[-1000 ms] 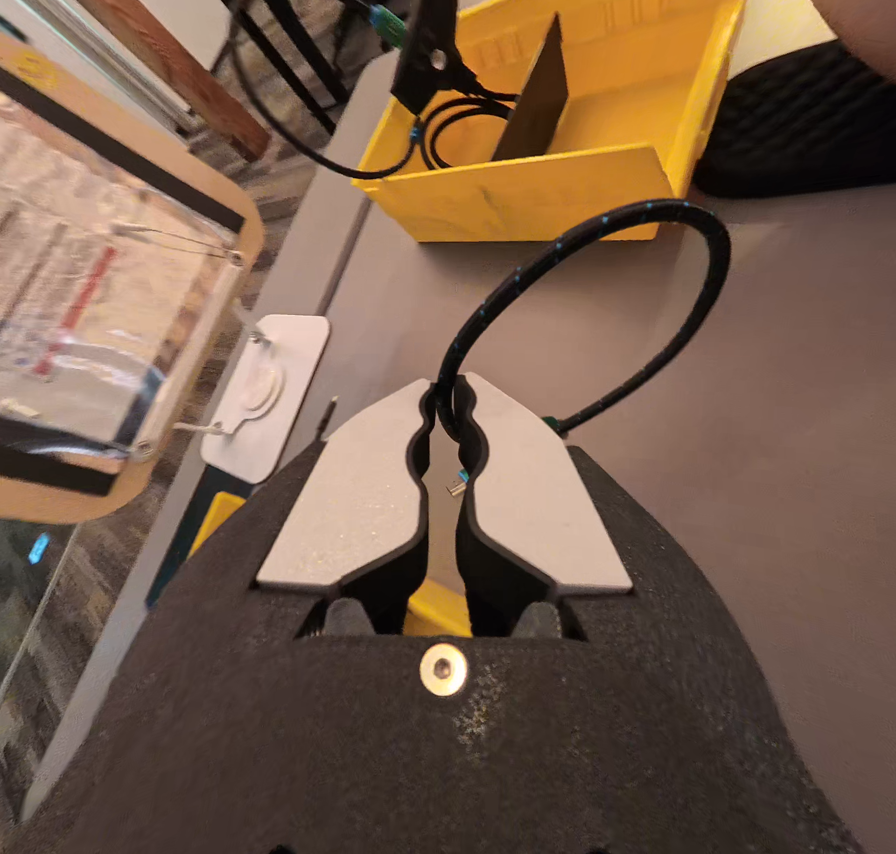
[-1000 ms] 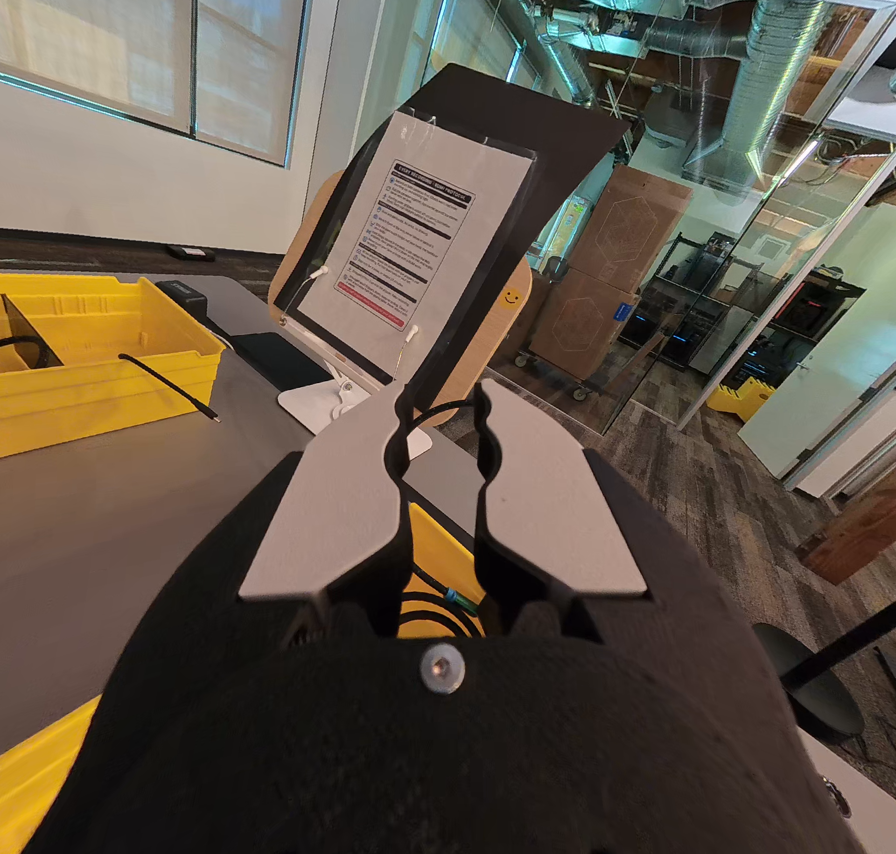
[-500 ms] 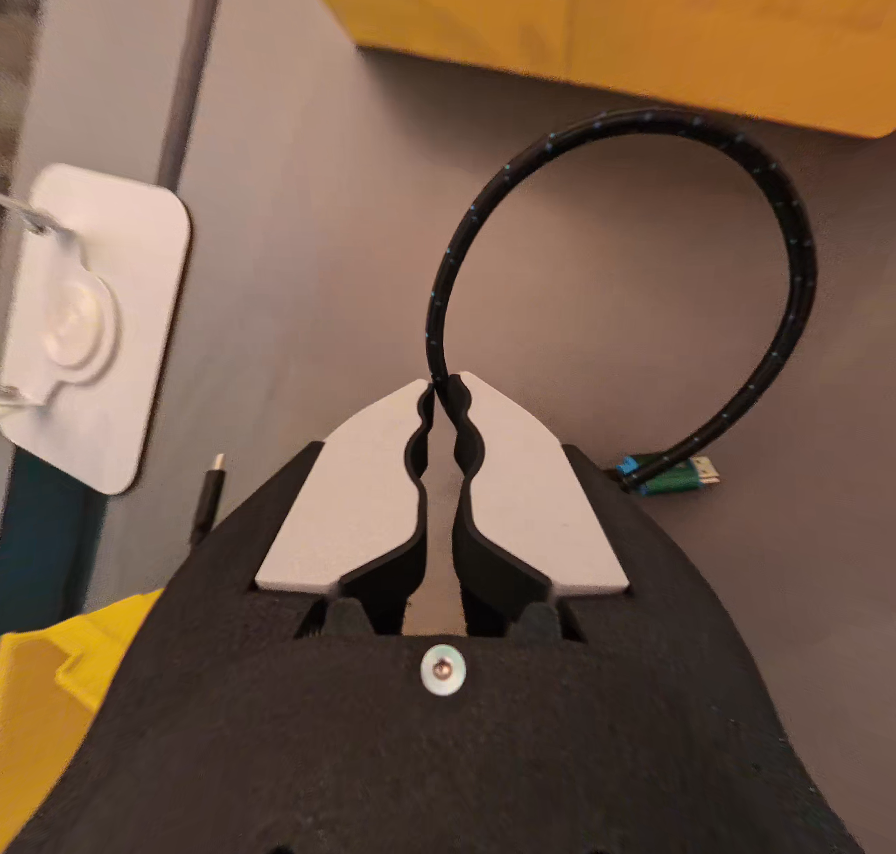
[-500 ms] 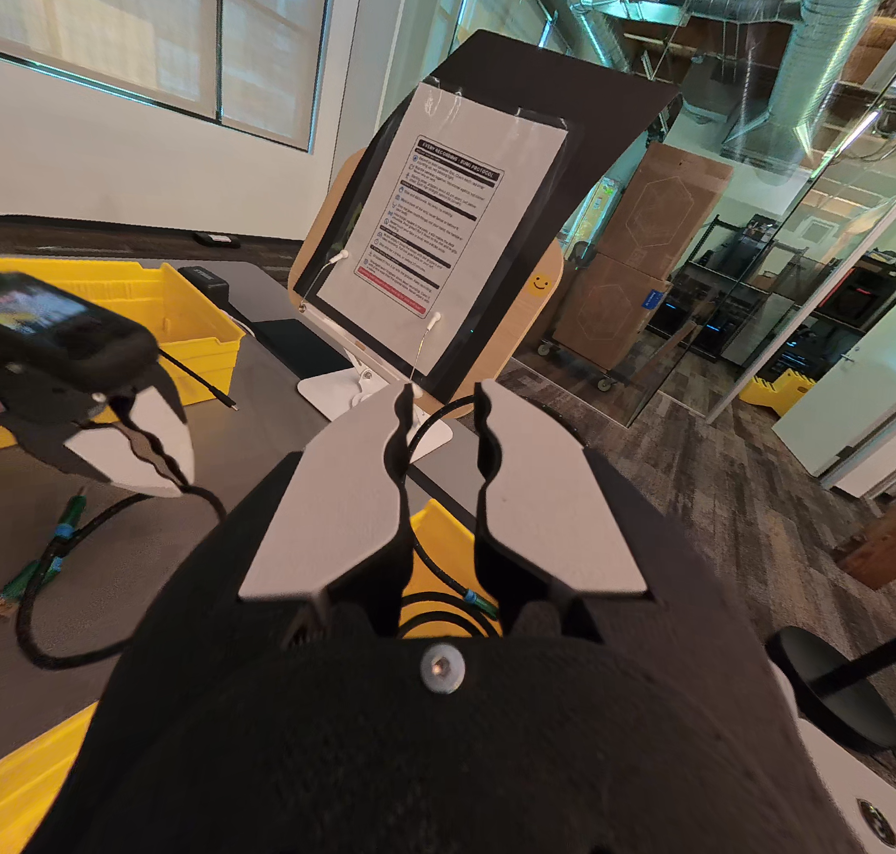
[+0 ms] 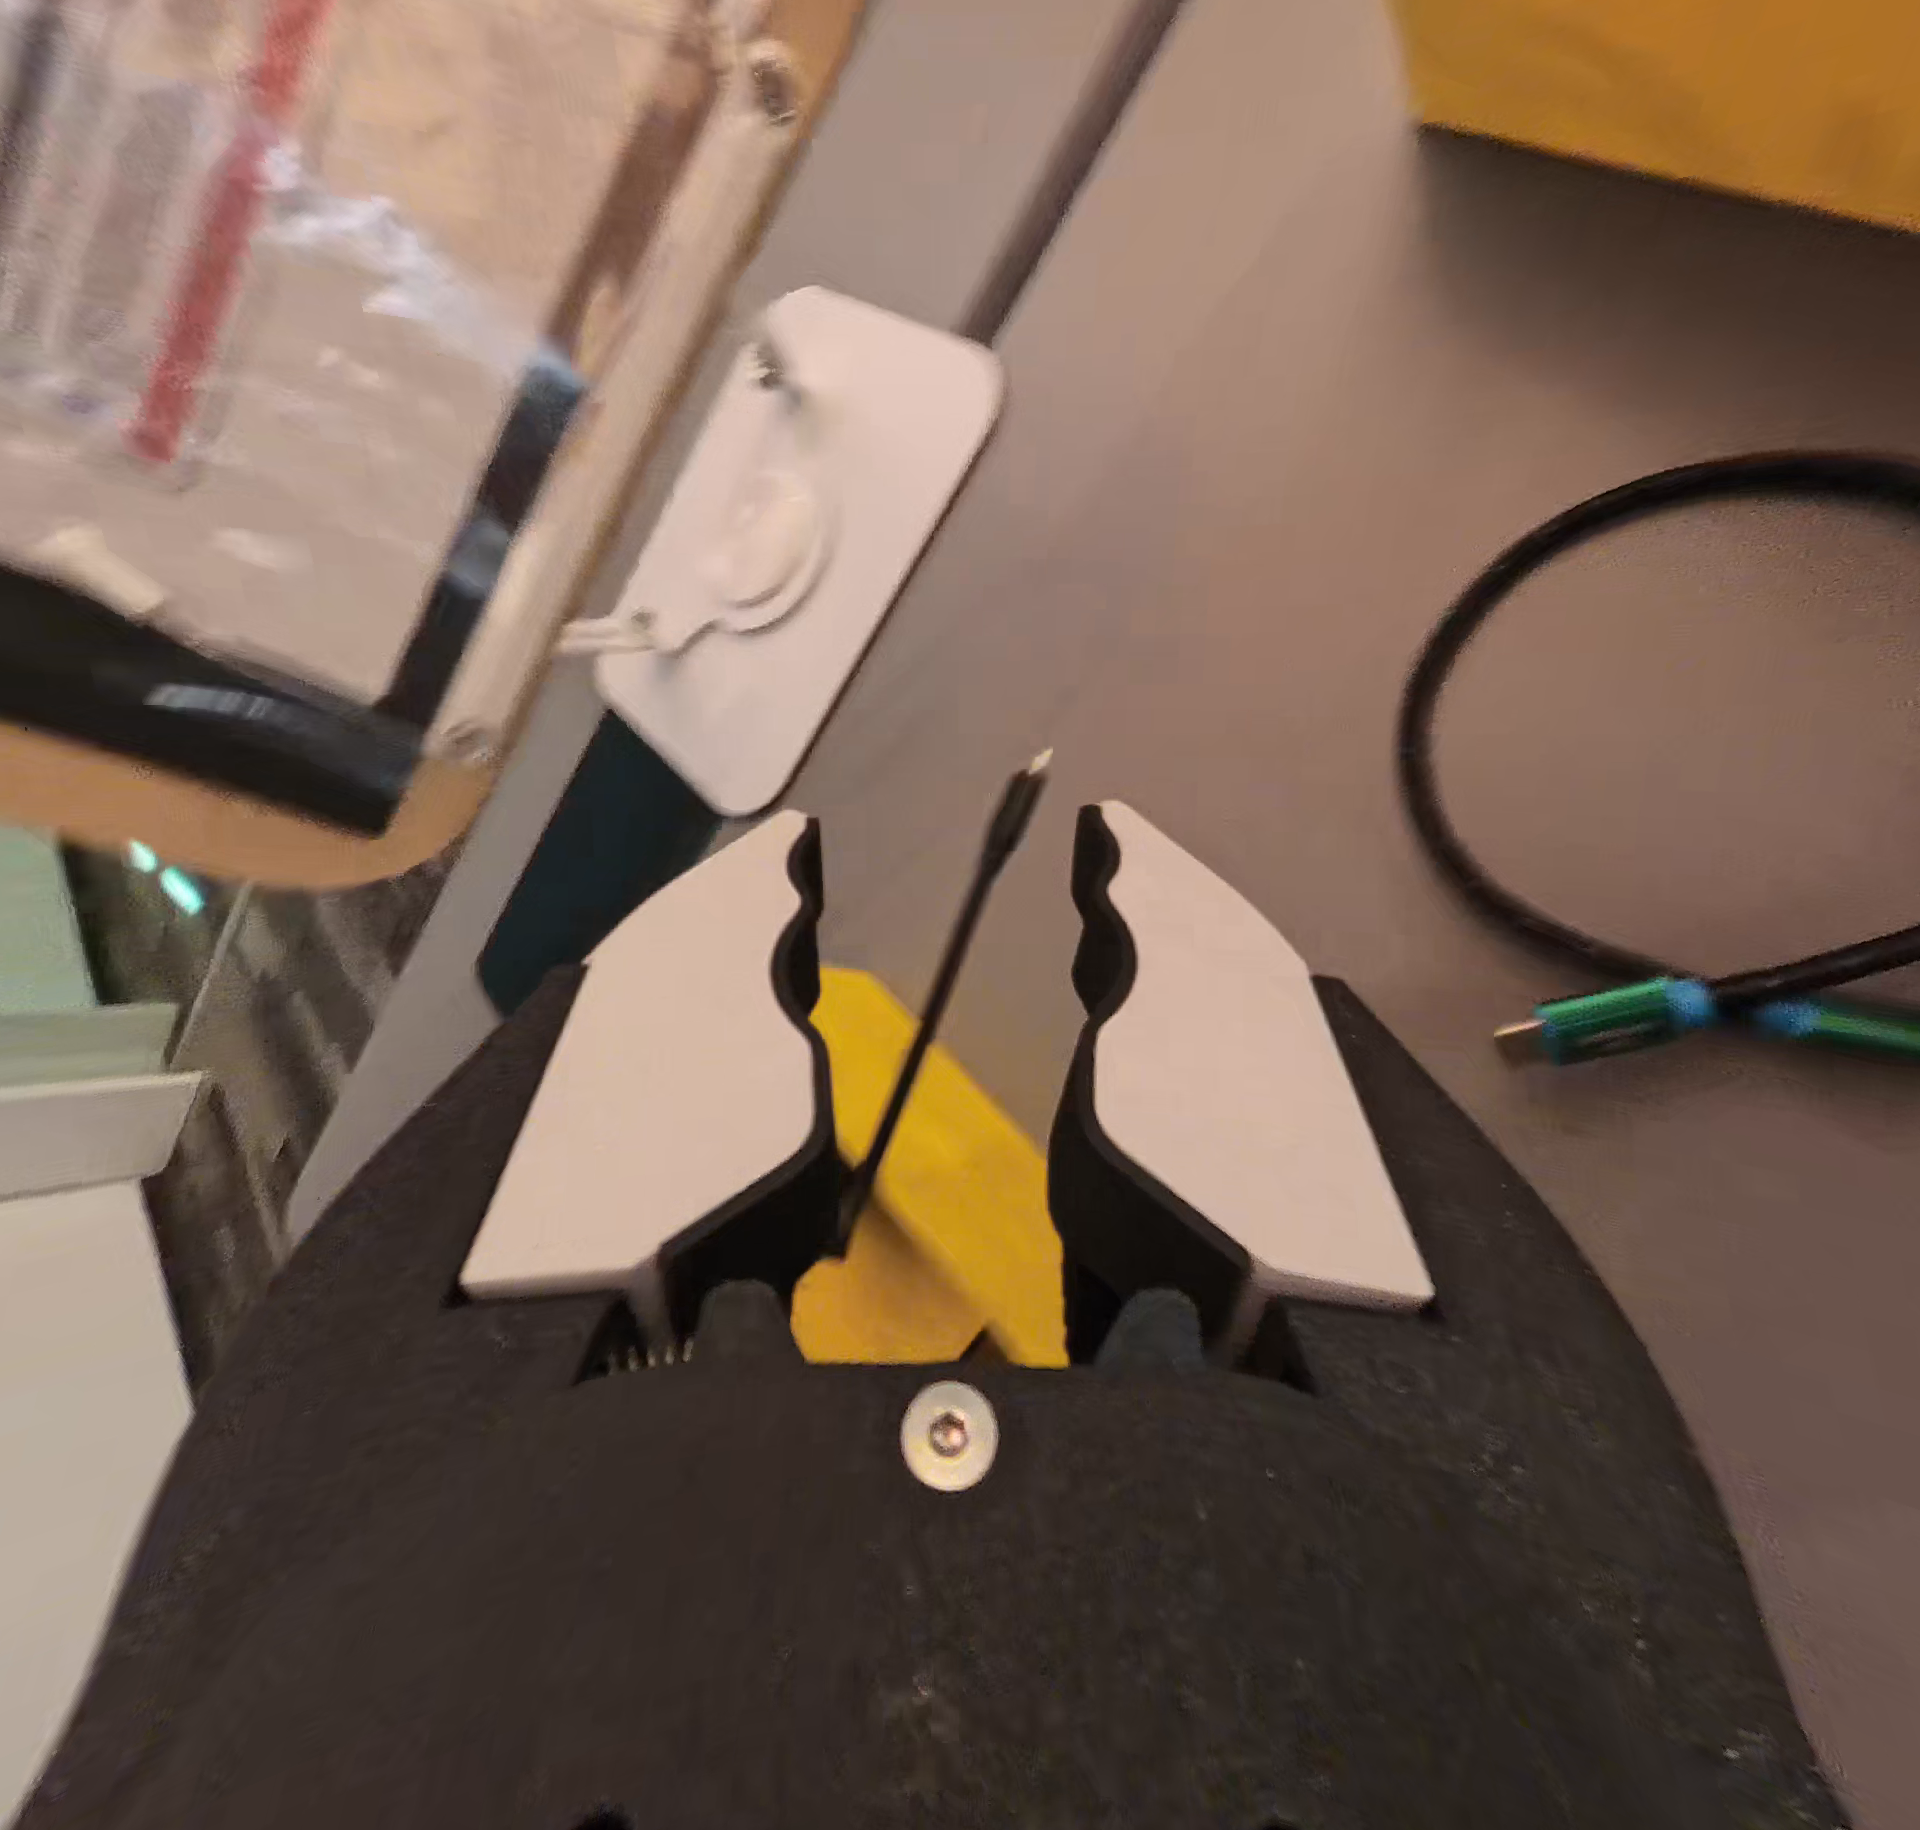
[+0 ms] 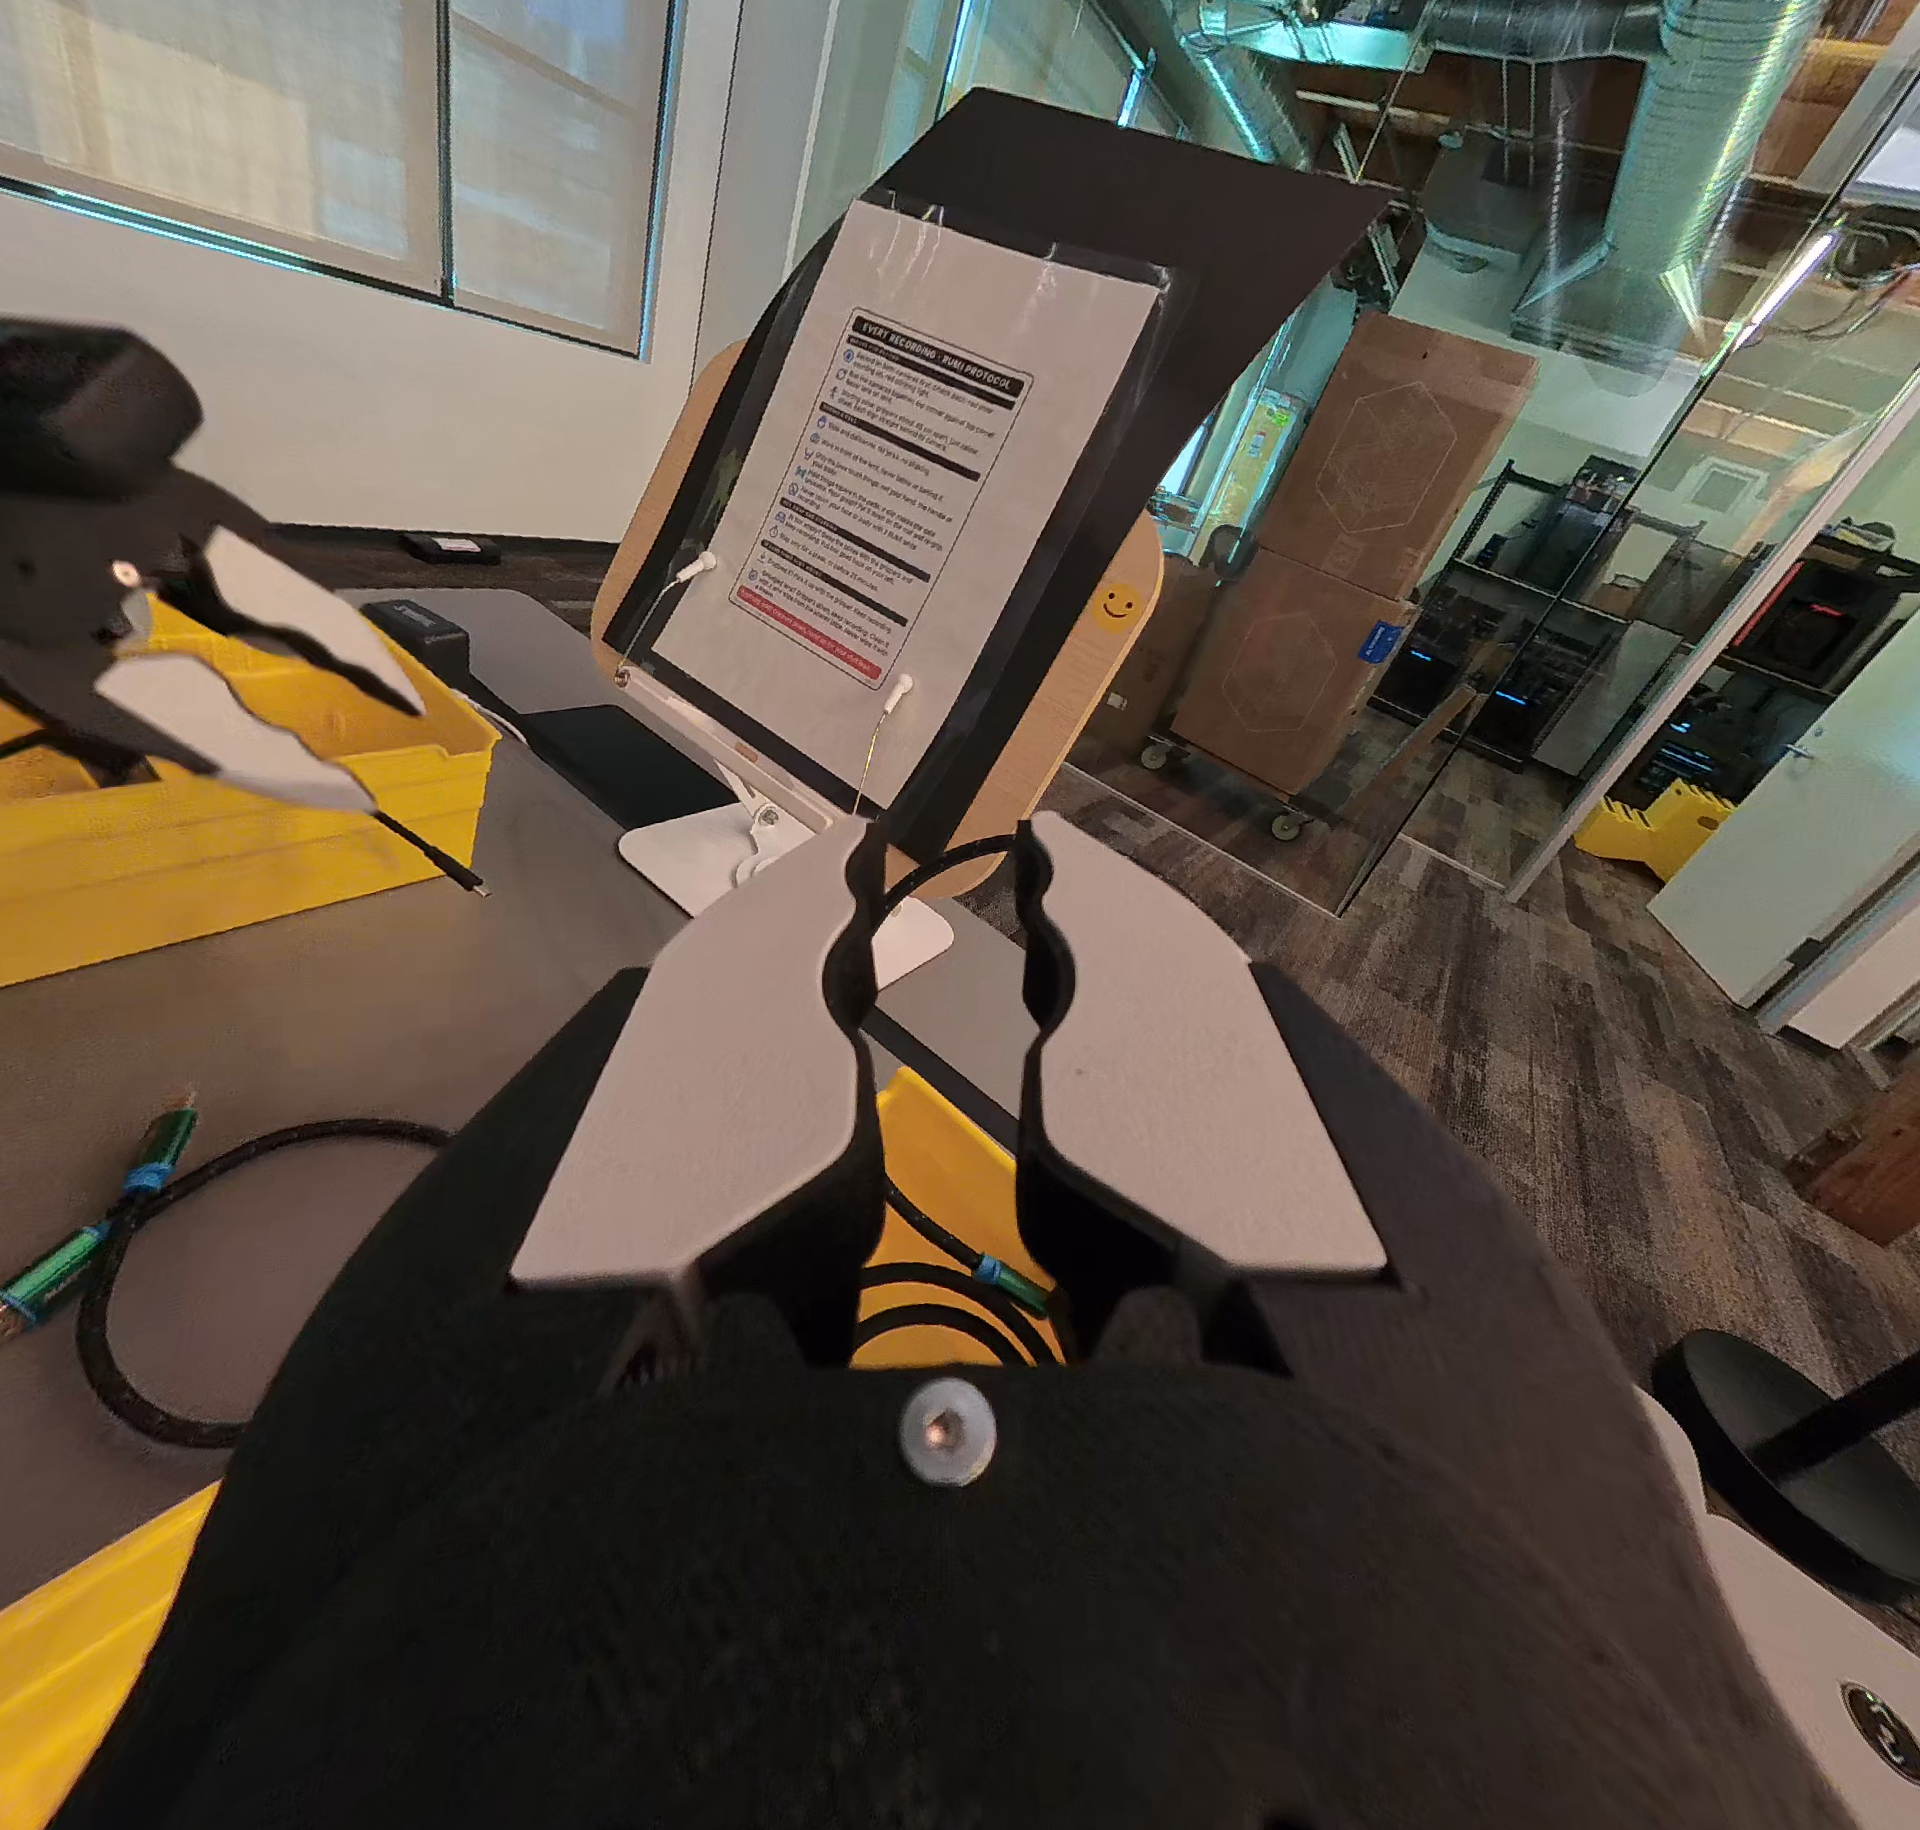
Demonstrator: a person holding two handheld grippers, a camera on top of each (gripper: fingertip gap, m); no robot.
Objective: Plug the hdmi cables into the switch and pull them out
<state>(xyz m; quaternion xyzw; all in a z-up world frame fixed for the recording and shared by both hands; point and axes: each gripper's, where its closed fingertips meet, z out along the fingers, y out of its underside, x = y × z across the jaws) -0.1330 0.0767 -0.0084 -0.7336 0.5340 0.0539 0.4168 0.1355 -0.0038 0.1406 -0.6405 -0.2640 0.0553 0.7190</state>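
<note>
A black braided HDMI cable (image 5: 1455, 575) lies in a loop on the grey table, its green plugs (image 5: 1600, 1017) crossing at the right. It also shows in the right wrist view (image 6: 104, 1313). My left gripper (image 5: 945, 819) is open and empty, left of the cable and above the table; the right wrist view shows it too (image 6: 390, 757). My right gripper (image 6: 943, 830) has its jaws apart over a yellow bin (image 6: 935, 1136). A black cable loop (image 6: 935, 858) rises from that bin between its fingertips; I cannot tell whether it rests on a finger.
A thin black cable (image 5: 966, 949) with a small plug lies under my left gripper. A second yellow bin (image 6: 260, 845) stands at the far side. A sign holder with a paper sheet (image 6: 894, 492) stands on a white base (image 5: 810, 554) at the table edge.
My left gripper has opened and let go of the HDMI cable, which now lies on the table. The gripper has swung left, away from it. My right gripper has hardly moved.
</note>
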